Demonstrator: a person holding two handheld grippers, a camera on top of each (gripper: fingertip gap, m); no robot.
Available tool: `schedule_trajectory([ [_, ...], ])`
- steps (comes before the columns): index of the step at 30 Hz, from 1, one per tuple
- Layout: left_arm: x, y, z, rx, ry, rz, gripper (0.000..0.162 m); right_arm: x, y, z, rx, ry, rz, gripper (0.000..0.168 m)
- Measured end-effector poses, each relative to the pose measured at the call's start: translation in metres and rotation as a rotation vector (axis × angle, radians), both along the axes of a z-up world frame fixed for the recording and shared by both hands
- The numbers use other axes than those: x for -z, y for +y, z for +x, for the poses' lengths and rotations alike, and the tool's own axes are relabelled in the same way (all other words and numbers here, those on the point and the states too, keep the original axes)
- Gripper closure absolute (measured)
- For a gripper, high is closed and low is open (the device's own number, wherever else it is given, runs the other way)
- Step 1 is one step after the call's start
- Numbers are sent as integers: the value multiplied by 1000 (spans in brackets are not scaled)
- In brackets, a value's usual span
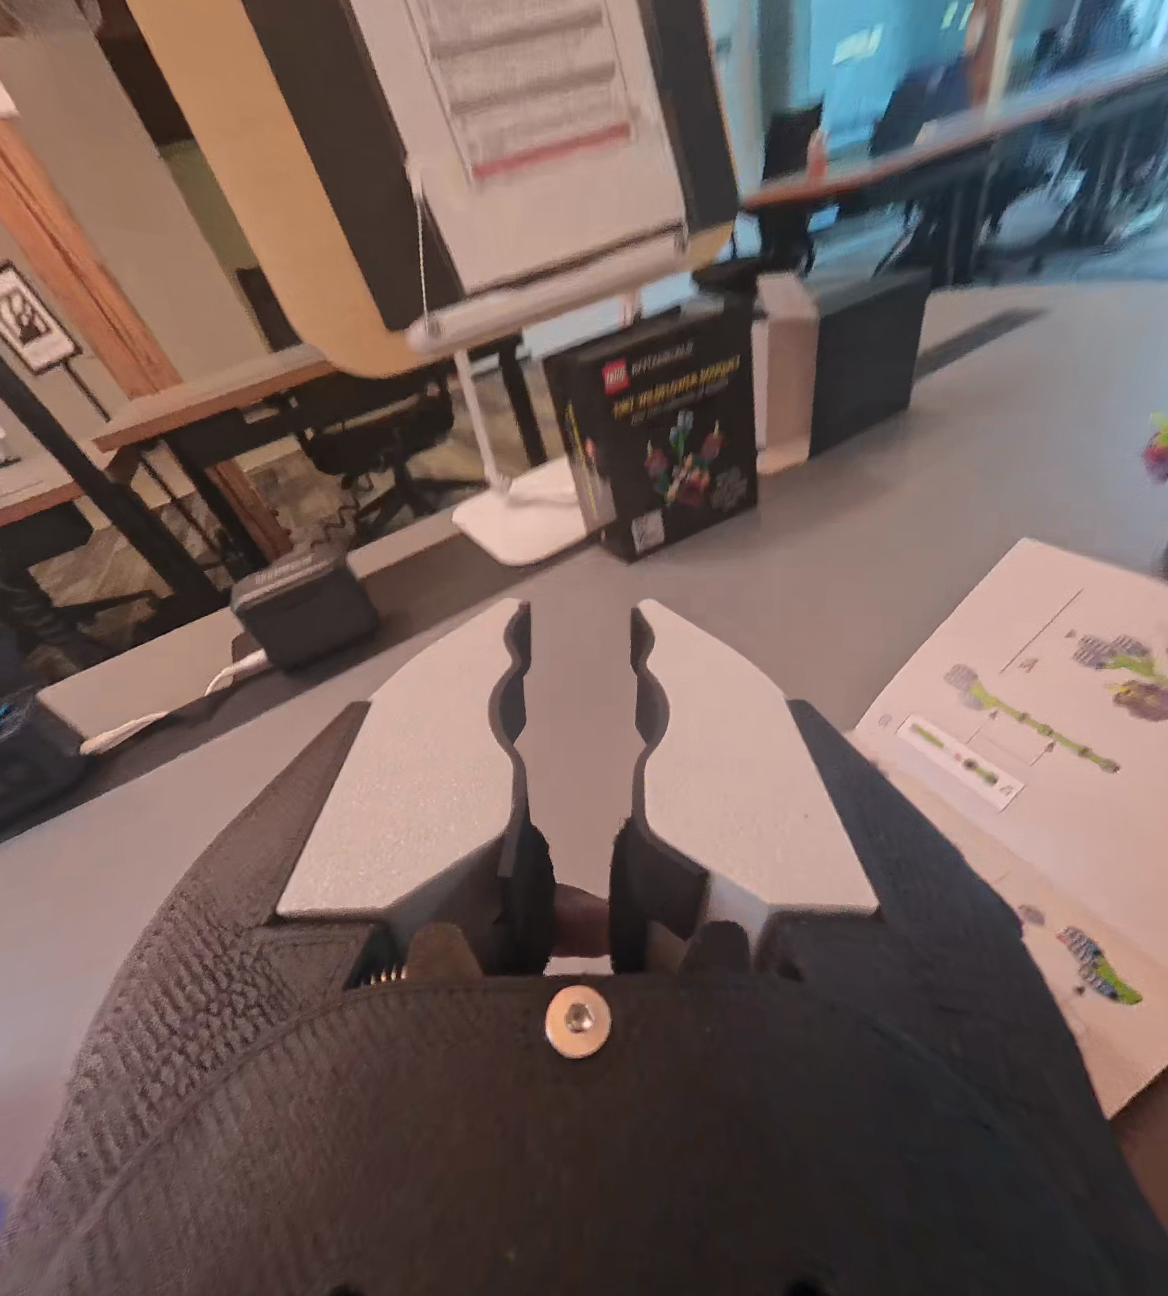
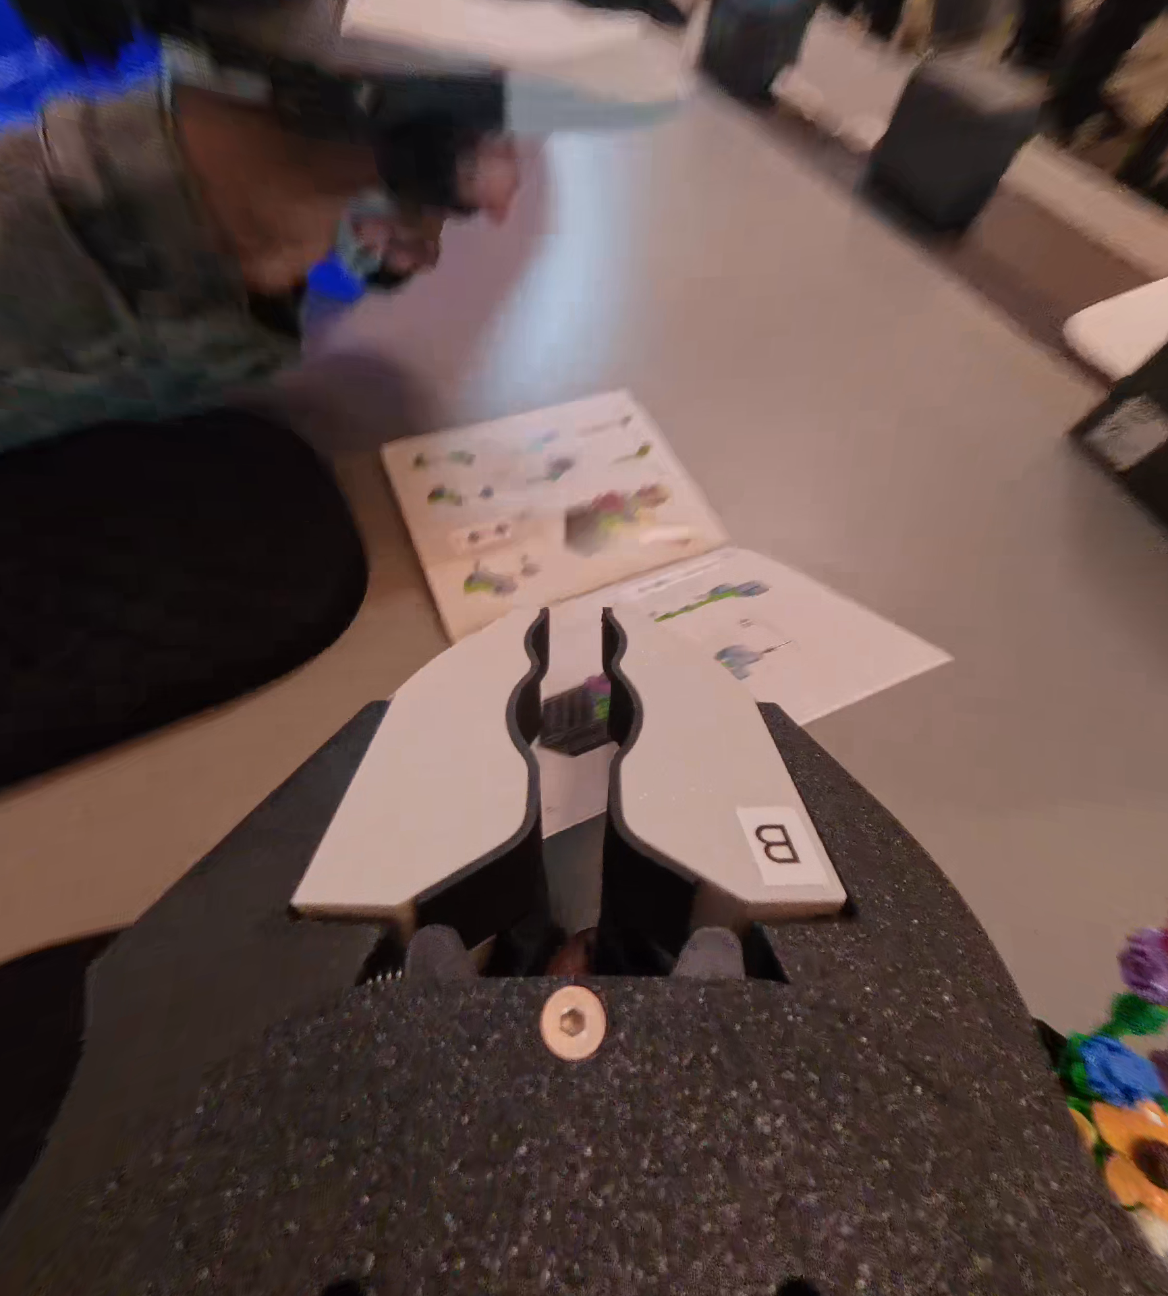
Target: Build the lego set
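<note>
Grey table (image 1: 847, 575); instruction booklet (image 2: 567, 505) open; both grippers' jaws apart, empty.

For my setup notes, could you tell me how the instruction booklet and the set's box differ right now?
The instruction booklet lies flat and open on the grey table; the box stands upright. The booklet's pages are white, the box black. Both carry pictures of the flowers.
</note>
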State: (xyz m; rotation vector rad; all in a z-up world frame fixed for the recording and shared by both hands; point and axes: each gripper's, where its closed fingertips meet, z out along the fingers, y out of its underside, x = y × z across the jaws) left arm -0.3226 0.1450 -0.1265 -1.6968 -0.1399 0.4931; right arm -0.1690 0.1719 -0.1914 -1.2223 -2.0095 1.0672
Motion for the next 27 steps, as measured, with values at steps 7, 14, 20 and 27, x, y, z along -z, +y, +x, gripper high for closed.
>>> schedule_trajectory([
  [7, 36, 3, 0, -10, -102, -214, 134, 37, 10, 5, 33, -185, 111, 168],
  [14, 34, 6, 0, 7, -130, -142, 134, 35, 21, 0, 82, -139, 129, 160],
  [20, 24, 9, 6, 26, -87, -99, 134, -6, 46, -11, 222, 117, 135, 142],
  [27, -28, -13, 53, 212, -101, -165, 85, -95, 34, -1, 221, 675, 13, 75],
])
